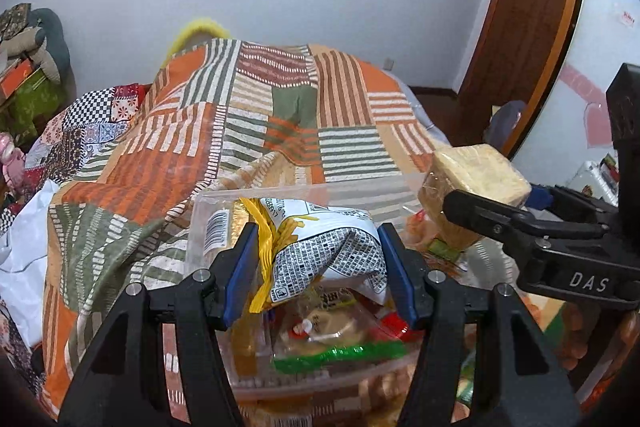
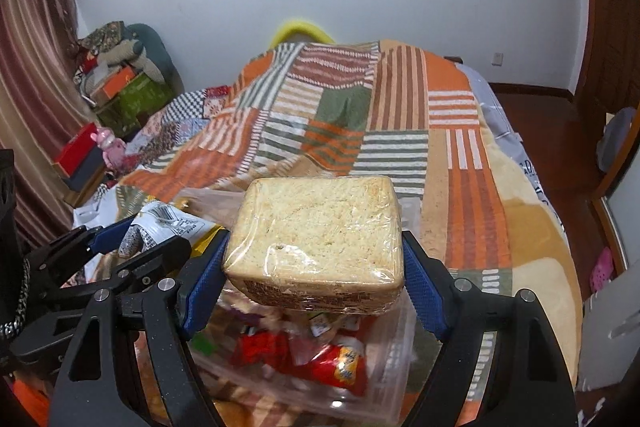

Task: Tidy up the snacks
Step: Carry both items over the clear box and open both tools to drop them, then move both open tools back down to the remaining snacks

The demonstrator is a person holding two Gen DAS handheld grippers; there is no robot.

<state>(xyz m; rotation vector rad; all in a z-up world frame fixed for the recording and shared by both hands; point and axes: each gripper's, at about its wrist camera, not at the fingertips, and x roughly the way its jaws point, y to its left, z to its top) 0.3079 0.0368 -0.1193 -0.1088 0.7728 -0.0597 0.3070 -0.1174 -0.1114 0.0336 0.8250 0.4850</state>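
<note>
Patchwork bedspread point(image 2: 400, 115) behind: left gripper point(image 1: 318, 267) clamps a crumpled snack bag point(image 1: 324, 247), right gripper point(image 2: 314, 275) clamps wrapped bread point(image 2: 316, 235), both above the clear bin point(image 1: 212, 211) below, apparently for stowing.

Bed point(image 2: 532, 211), covered by a striped patchwork blanket point(image 1: 256, 115); a clear plastic container point(image 1: 200, 227) of snack packets rests on it near the bed's foot edge

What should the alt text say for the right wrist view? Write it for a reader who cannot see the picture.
The right gripper holds a plastic-wrapped block of sliced bread between its blue jaws, above a clear plastic bin with red snack packets inside. At left, the left gripper holds a white and yellow snack bag. Behind lies a bed under an orange, green and white striped patchwork blanket.
</note>
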